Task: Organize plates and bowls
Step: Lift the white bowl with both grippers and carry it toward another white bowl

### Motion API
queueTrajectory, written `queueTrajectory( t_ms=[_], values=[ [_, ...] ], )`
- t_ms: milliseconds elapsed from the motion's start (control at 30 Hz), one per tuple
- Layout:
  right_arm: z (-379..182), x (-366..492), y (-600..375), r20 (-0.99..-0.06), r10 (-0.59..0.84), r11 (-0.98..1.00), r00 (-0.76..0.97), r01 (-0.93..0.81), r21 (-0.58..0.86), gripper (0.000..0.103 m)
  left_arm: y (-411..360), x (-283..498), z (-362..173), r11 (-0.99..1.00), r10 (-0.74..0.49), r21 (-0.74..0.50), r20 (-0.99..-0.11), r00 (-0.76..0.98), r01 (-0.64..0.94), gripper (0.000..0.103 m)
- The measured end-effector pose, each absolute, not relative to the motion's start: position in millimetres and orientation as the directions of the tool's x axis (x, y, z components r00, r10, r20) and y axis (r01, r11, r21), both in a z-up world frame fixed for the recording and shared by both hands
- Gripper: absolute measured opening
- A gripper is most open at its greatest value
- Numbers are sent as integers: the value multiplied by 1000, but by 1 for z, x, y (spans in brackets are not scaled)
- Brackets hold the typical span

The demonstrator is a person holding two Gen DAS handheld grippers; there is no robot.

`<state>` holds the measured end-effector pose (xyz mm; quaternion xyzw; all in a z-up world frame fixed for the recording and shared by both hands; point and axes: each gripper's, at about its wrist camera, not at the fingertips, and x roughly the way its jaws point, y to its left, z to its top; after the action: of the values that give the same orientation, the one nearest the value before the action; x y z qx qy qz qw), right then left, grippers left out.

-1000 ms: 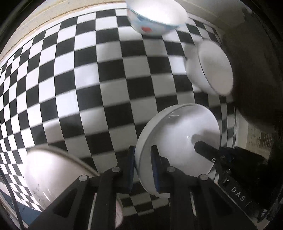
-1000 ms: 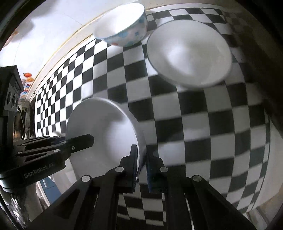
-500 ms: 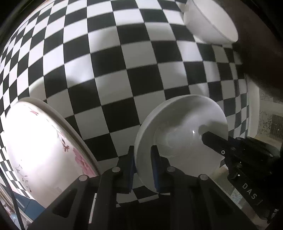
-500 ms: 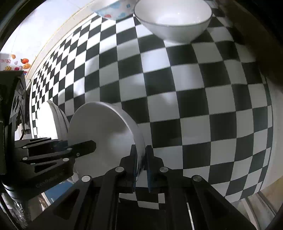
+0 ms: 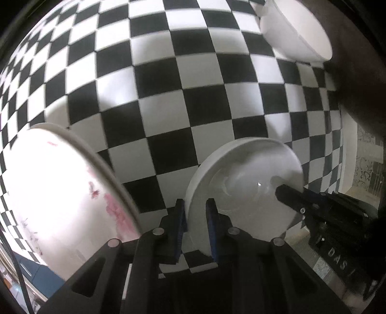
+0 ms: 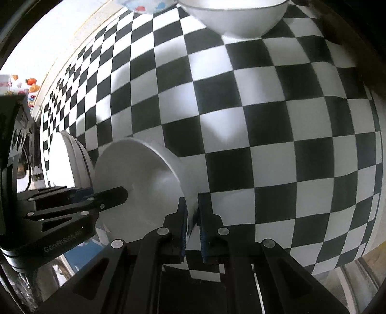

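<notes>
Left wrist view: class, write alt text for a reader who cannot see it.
Both grippers, left and right, pinch opposite rims of a white plate above a checkered cloth. A pink-flowered plate lies at left, a white bowl at top right.

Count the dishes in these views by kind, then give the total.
Plates: 2, the white plate and the pink-flowered plate.
Bowls: 2, the white bowl and the blue-patterned bowl.
Total: 4

A black-and-white checkered tabletop meets a pale wall.
</notes>
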<state>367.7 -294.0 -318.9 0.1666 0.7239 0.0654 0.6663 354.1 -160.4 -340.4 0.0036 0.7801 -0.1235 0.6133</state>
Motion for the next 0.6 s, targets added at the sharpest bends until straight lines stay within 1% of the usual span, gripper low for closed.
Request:
queueTrajectory(
  t_ms=[100,167,300,367,433,600],
  values=[
    [-299,370,-306,-943,332,929,-21,182,323,14,-157,356,-311,970,-160,-190,-969,-189,151,16],
    [-281,371,-318,-939,340,913,45,224,341,14,-157,361,-290,971,-167,-187,-977,-136,150,17],
    [-259,378,-349,-902,389,834,187,344,431,15,-170,387,-260,967,-186,-190,-982,-39,170,25],
    [-257,388,-361,-891,379,793,251,408,452,15,-177,405,-262,966,-184,-185,-983,-20,179,26],
    [-259,399,-369,-889,360,774,282,442,453,15,-183,427,-263,963,-205,-204,-979,-16,178,26],
    [-264,422,-380,-902,295,767,314,486,420,15,-213,485,-279,950,-232,-233,-972,-31,210,26]
  ],
)
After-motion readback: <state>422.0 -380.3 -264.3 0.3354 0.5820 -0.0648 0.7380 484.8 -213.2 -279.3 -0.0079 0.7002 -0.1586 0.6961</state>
